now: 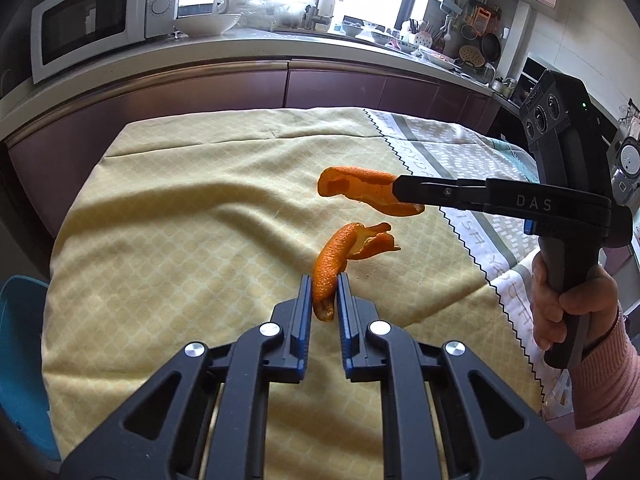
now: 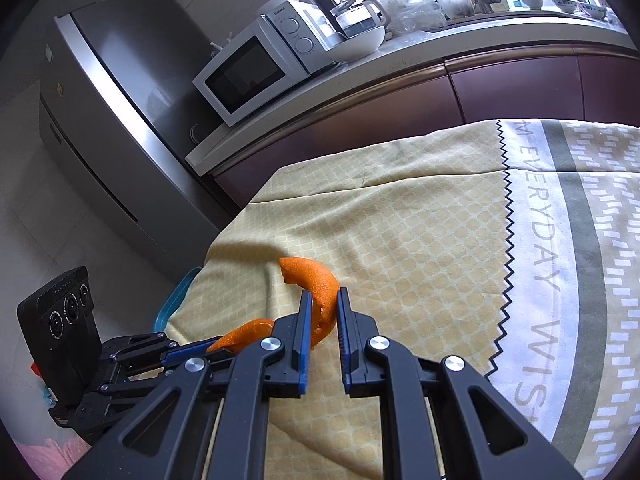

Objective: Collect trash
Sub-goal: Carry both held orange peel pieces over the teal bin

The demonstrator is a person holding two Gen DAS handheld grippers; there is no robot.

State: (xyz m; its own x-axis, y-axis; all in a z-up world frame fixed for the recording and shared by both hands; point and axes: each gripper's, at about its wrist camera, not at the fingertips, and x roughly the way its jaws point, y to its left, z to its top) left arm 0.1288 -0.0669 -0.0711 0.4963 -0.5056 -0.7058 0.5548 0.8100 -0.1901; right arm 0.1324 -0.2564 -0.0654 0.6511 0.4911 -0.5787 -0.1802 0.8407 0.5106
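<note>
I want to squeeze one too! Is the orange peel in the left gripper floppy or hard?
Probably bendy but not limp: the orange peel in the left gripper sticks out curled, keeping its shape with no support. It looks thin and torn at the far end, so likely light and easy to rip. Its bumpy skin should grip well.

Between my left gripper's [image 1: 324, 280] fingers sits one orange peel [image 1: 332, 264]. Ahead and right of them, my right gripper [image 2: 322, 298] pinches another peel [image 2: 316, 284]. Tablecloth [image 1: 180, 220] below both; microwave [image 1: 88, 20] beyond, left.
</note>
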